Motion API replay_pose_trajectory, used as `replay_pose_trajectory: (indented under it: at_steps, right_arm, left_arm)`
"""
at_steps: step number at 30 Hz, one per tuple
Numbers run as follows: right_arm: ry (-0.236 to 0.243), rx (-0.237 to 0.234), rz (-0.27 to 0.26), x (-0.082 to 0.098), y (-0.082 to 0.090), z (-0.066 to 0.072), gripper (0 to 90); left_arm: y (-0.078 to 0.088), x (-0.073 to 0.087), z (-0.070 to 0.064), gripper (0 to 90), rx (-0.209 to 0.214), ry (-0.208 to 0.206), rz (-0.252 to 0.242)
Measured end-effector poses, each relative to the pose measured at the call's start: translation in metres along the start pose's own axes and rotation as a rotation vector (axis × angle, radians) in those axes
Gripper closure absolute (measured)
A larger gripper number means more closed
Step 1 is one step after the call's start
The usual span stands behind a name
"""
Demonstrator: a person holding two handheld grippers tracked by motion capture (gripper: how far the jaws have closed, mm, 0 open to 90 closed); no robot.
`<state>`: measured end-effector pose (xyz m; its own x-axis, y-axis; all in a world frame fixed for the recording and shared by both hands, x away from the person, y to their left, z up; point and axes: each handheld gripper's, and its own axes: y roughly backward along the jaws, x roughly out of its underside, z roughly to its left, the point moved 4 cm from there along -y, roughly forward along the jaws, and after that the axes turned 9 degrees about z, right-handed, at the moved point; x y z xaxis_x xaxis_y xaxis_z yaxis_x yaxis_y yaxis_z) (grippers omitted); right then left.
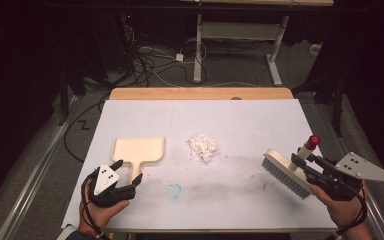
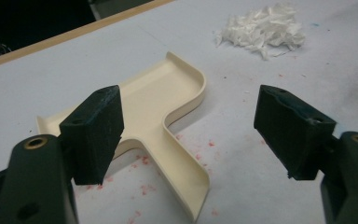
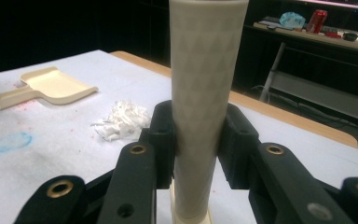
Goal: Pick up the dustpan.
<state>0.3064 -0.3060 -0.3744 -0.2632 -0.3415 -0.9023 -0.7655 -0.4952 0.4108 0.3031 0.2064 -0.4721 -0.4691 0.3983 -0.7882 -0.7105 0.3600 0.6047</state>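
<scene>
A table covered in a white sheet stands in a dark room, with cables across the floor behind it. On the sheet's left side lies a cream dustpan, its handle pointing toward the person. Near the middle sits a small pile of shredded white paper, well apart from the dustpan. The left gripper hovers at the dustpan's handle with its jaws wide apart, one on each side of the handle, not touching it. At the right, the right gripper is clamped on the handle of a cream brush, held above the table, bristles angled down and to the left.
</scene>
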Motion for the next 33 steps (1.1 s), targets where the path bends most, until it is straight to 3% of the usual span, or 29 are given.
replay_pose_trajectory:
  at_steps: [4, 5, 9, 10, 13, 15, 18, 19, 20, 25, 27, 30, 33]
  right_arm:
    - [0.003, 0.006, 0.005, 0.001, 0.000, -0.001, 70.1]
    - [-0.013, 0.005, 0.006, 0.002, -0.001, -0.001, 70.1]
    - [0.001, 0.018, 0.015, 0.002, -0.003, -0.001, 70.1]
    - [-0.001, 0.021, 0.014, 0.002, -0.003, -0.002, 70.1]
    - [-0.001, 0.019, 0.015, 0.002, -0.004, -0.003, 70.1]
    - [0.000, 0.023, 0.023, 0.003, -0.006, -0.003, 70.1]
    - [0.007, 0.029, 0.028, 0.004, -0.008, -0.002, 70.0]
    - [0.009, 0.029, 0.030, 0.004, -0.009, -0.002, 70.0]
    - [0.005, 0.028, 0.030, 0.004, -0.009, -0.002, 70.0]
    - [0.016, 0.027, 0.045, 0.004, -0.013, -0.002, 70.1]
    - [0.020, 0.027, 0.051, 0.005, -0.014, -0.002, 70.1]
    - [0.020, 0.027, 0.059, 0.006, -0.015, -0.002, 70.1]
    - [0.024, 0.022, 0.057, 0.006, -0.016, 0.000, 70.1]
  left_arm:
    - [-0.003, 0.001, -0.004, 23.4, -0.003, -0.021, 0.045]
    - [-0.005, 0.001, -0.005, 22.8, 0.006, -0.014, 0.054]
    - [-0.009, 0.001, -0.004, 22.2, 0.027, 0.020, 0.081]
    - [-0.010, 0.002, -0.004, 21.3, 0.039, 0.040, 0.089]
    - [-0.015, 0.006, -0.005, 21.4, 0.043, 0.148, 0.175]
    - [-0.019, 0.008, -0.007, 21.8, 0.029, 0.220, 0.228]
    - [-0.030, 0.008, -0.009, 22.0, 0.011, 0.258, 0.294]
    - [-0.030, 0.008, -0.009, 21.7, 0.011, 0.258, 0.294]
    - [-0.037, 0.006, -0.006, 22.5, -0.022, 0.278, 0.317]
    - [-0.061, 0.002, 0.009, 23.7, -0.057, 0.285, 0.379]
    - [-0.069, 0.002, 0.017, 28.3, -0.026, 0.317, 0.395]
    - [-0.076, -0.002, 0.025, 35.7, -0.046, 0.296, 0.396]
    - [-0.081, -0.004, 0.028, 37.0, -0.045, 0.280, 0.396]
